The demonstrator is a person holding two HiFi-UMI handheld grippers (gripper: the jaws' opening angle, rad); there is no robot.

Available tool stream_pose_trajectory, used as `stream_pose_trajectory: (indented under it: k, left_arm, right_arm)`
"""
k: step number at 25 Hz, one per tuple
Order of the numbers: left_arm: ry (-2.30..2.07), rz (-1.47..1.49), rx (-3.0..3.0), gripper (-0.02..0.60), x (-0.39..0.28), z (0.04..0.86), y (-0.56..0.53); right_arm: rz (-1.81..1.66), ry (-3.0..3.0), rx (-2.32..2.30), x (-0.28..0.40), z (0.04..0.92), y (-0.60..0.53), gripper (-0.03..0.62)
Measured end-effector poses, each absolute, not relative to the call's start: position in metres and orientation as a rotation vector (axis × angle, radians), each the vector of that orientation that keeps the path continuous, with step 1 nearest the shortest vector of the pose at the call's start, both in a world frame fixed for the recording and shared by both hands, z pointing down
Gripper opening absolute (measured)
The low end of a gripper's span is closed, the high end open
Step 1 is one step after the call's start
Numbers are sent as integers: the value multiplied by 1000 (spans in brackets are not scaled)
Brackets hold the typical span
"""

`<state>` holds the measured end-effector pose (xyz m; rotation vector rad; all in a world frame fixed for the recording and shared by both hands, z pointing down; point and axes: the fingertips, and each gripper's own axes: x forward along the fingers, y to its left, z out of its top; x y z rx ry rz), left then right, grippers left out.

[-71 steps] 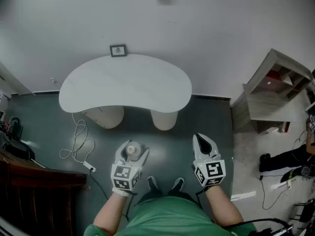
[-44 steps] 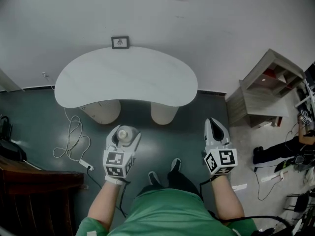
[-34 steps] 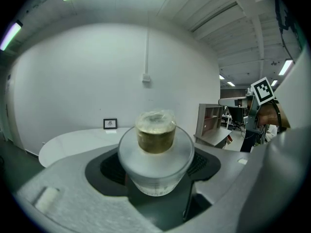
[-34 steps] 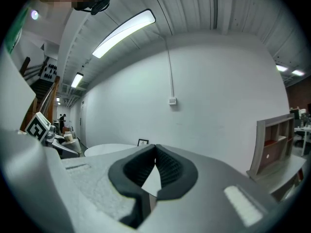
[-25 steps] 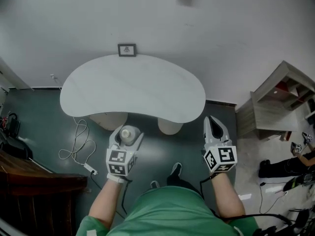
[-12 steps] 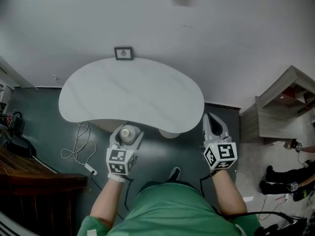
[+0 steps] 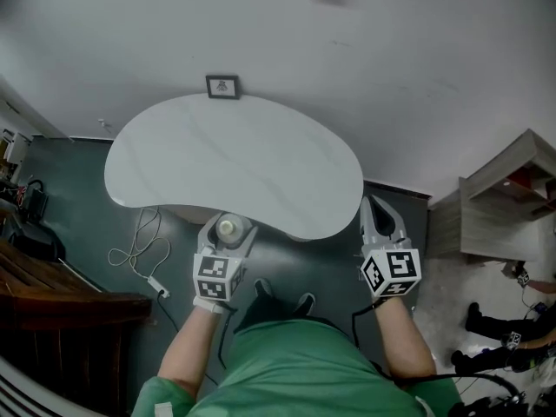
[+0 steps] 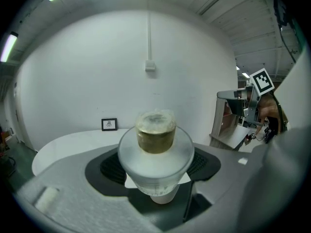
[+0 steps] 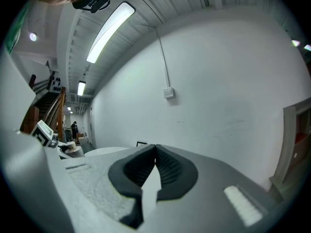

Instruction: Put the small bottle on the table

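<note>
- We have closed on the table (image 7: 234,159). The left gripper (image 7: 229,226), short of it over the floor 1 s ago, now reaches its near rim at 6 o'clock.
- Its jaws pinch the bottle (image 7: 228,228) upright, so a short reach forward should put it over the top.
- The right gripper (image 7: 380,220) hangs at 4 o'clock, jaws pressed together on nothing.
- A frame (image 7: 222,86) at 12 o'clock and a floor cable (image 7: 139,254) at 8 o'clock block nothing.
</note>
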<state>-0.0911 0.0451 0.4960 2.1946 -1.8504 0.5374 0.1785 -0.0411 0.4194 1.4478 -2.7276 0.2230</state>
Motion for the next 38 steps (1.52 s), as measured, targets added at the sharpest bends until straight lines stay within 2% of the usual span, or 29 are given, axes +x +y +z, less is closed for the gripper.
stream_pose_trajectory:
  k: [18,31,38]
  left_arm:
    - [-1646,649,2327,345,-110,564,-46]
    - [-1382,769,2447,345,-122,619,-117]
    - [-1245,809,2519,345,-125,636,-149]
  right_arm:
    - [255,-2592,1522,153,444,-103,3]
    - [280,-2510,1541,91,462,-166,3]
    - [308,-2402,1654,95,472,-185,3]
